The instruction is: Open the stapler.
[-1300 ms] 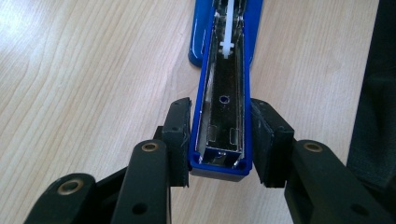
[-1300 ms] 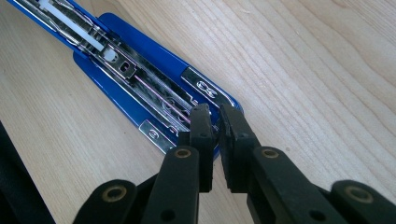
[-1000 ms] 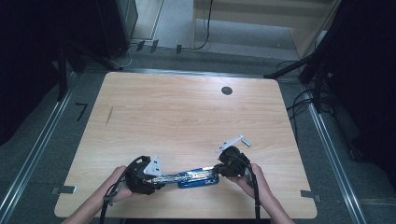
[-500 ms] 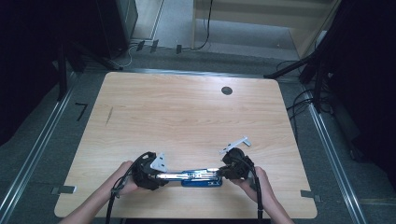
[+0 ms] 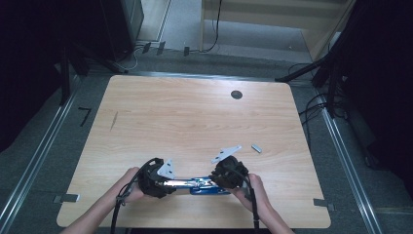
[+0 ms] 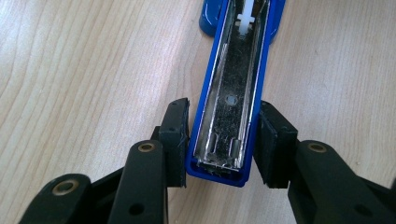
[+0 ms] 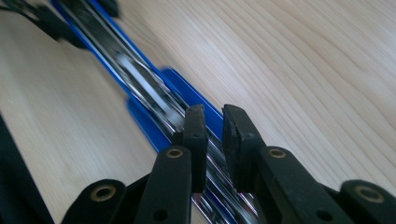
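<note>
Two claws on opened blue stapler (image 5: pixel 209 185): left claw (image 6: pixel 222 140) clamping its blue end; right claw (image 7: pixel 215 126) narrow, just been opening, over its metal rail.

Your blue stapler (image 5: pixel 197 184) lies swung open flat at the near edge of the table.

You see it stretched left to right along the near edge, roughly midway across, its long axis running from your left gripper (image 5: pixel 168 184) to your right gripper (image 5: pixel 214 181). Its shell is bright blue; the opened arm shows you a shiny, scuffed metal channel (image 6: pixel 232 93) facing up, with a small round hole partway along and a white plastic piece (image 6: pixel 246 18) at its farther end. That arm's square blue end sits between the pads of your left gripper, pressed on both sides. Under your right gripper's narrowly parted jaws (image 7: pixel 213 135) you see the blue base and metal rail running on; no pad there visibly presses it.
</note>
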Tool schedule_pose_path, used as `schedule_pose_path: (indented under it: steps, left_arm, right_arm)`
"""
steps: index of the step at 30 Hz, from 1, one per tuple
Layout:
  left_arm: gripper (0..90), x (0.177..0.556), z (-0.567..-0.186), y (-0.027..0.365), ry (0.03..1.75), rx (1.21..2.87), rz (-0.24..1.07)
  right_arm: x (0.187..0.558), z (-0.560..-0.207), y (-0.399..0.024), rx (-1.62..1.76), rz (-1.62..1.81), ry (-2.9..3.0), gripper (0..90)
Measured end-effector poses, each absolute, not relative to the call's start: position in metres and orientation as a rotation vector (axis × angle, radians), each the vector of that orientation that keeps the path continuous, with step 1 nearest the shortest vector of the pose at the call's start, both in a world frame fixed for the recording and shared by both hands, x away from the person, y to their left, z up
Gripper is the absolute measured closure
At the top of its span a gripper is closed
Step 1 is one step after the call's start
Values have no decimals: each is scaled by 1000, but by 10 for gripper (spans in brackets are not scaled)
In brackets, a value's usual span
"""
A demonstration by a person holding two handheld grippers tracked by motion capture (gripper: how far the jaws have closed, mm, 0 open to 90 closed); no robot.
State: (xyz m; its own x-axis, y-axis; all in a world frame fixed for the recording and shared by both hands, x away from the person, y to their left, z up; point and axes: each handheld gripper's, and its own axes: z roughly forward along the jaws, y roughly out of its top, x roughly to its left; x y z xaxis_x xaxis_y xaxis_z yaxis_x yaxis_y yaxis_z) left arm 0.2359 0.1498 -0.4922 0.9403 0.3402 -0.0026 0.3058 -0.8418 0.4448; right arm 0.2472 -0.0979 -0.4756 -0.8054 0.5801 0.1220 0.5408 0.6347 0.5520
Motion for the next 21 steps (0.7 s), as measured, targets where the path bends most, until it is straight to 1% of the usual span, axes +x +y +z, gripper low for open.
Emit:
schedule_pose_path:
  steps: [5, 9, 16, 21]
  left_arm:
    - [611, 237, -492, 150, 462, 2645, 101]
    - [610, 235, -492, 150, 468, 2636, 109]
    - [600, 235, -490, 150, 466, 2637, 117]
    - [579, 233, -480, 154, 464, 2601, 122]
  right_arm:
    - [238, -481, -70, 867, 975, 2796, 809]
    - [237, -487, -59, 839, 985, 2798, 811]
    - [238, -490, -60, 867, 1021, 2804, 839]
    - [239, -491, -61, 867, 1031, 2801, 849]
